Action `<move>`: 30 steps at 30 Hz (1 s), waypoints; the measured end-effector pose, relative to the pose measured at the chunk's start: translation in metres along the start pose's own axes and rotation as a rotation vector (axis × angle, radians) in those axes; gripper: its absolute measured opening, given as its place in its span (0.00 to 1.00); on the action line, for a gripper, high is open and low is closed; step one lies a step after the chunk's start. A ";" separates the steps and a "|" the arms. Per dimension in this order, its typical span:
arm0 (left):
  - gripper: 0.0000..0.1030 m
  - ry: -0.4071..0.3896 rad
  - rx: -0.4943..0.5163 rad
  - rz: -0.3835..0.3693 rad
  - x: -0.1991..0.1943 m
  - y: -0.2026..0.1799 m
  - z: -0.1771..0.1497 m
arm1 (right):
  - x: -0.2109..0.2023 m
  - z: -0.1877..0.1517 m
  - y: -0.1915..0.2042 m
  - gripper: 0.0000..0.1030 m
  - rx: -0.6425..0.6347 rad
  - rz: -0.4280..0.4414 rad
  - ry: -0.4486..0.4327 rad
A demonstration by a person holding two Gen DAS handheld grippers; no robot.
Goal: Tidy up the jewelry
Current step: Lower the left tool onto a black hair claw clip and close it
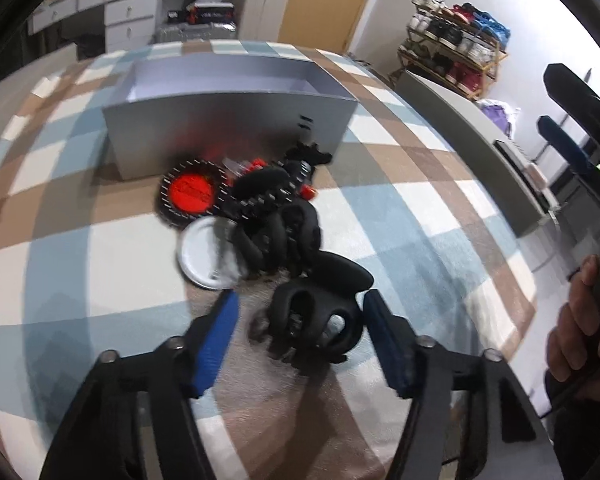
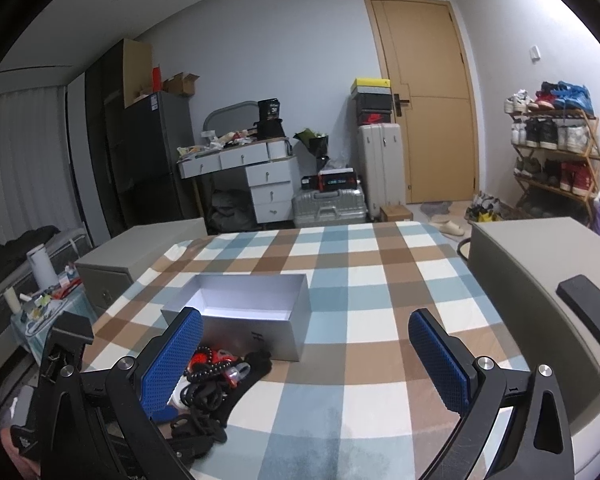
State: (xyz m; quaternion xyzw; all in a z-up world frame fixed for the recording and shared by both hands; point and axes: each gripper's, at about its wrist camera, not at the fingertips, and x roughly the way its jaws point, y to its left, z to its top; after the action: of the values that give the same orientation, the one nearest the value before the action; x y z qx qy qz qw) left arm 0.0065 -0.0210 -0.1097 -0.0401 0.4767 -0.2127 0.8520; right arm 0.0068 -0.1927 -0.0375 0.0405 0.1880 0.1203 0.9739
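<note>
On the checked cloth (image 1: 400, 208) lies a heap of jewelry and hair pieces: a black bead bracelet around a red disc (image 1: 190, 194), black bands (image 1: 284, 232) and a white round lid (image 1: 204, 252). A black claw clip (image 1: 316, 320) lies nearest, between the blue fingers of my left gripper (image 1: 300, 300). The right pad is at its edge and the left pad (image 1: 220, 332) stands apart from it. Behind the heap stands an open silver box (image 1: 228, 136). My right gripper (image 2: 306, 314) hovers open over the cloth, with the box (image 2: 252, 332) and the heap (image 2: 212, 376) past its left finger.
Grey cabinets (image 2: 532, 280) flank the table on both sides. A hand (image 1: 580, 320) holding the other gripper shows at the right edge of the left wrist view. Far behind are a door (image 2: 428, 100), suitcases (image 2: 380, 164), a drawer desk (image 2: 256, 168) and a shoe rack (image 2: 552, 148).
</note>
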 end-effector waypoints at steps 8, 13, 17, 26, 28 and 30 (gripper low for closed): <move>0.42 0.002 0.041 -0.016 -0.012 -0.005 -0.006 | 0.003 -0.002 -0.001 1.00 0.000 0.003 0.024; 0.42 -0.042 0.052 -0.021 -0.031 -0.003 -0.006 | 0.009 -0.004 -0.001 1.00 0.017 0.027 0.055; 0.42 -0.085 0.044 -0.001 -0.048 0.004 -0.008 | 0.020 -0.009 0.004 1.00 0.023 0.081 0.112; 0.42 -0.167 -0.034 0.032 -0.067 0.033 -0.004 | 0.066 -0.021 0.027 0.99 0.115 0.315 0.306; 0.42 -0.174 -0.050 0.030 -0.067 0.041 -0.004 | 0.077 -0.024 0.031 0.93 0.142 0.353 0.341; 0.42 -0.178 -0.057 0.031 -0.067 0.046 -0.004 | 0.088 -0.028 0.033 0.89 0.177 0.385 0.384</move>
State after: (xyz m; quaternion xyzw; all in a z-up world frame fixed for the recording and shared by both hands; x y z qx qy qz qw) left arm -0.0122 0.0485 -0.0706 -0.0757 0.4058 -0.1812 0.8926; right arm 0.0678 -0.1376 -0.0905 0.1366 0.3676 0.2916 0.8725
